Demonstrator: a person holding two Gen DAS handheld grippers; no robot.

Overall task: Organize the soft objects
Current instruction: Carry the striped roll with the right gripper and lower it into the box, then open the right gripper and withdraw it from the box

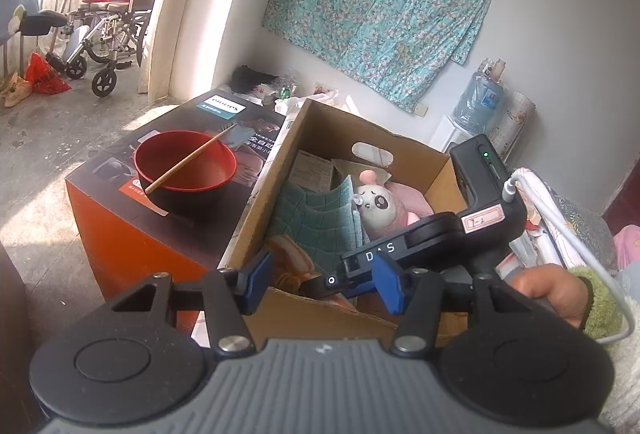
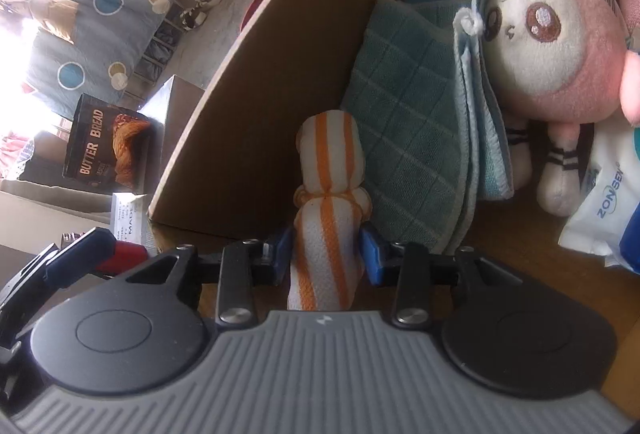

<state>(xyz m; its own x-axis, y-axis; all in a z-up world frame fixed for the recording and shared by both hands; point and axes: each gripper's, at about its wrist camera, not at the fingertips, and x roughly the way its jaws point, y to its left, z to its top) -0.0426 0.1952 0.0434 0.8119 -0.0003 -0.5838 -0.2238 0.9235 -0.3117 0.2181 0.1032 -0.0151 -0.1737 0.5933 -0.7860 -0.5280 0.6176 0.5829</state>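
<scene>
A cardboard box (image 1: 280,162) holds a pink-and-white plush toy (image 1: 380,206), a folded teal checked cloth (image 1: 320,222) and an orange-striped rolled towel (image 1: 292,262). My left gripper (image 1: 324,280) is open and empty, just above the box's near edge. My right gripper (image 2: 326,254) is inside the box, shut on the orange-striped towel (image 2: 328,194), next to the teal cloth (image 2: 408,138) and the plush toy (image 2: 556,46). The right gripper's body (image 1: 440,230) shows in the left wrist view, reaching into the box.
A red bowl (image 1: 186,164) with a chopstick sits on a black and orange carton (image 1: 132,246) left of the box. A white tissue pack (image 2: 600,194) lies in the box. A water jug (image 1: 480,102) stands by the wall; a wheelchair (image 1: 108,34) stands far left.
</scene>
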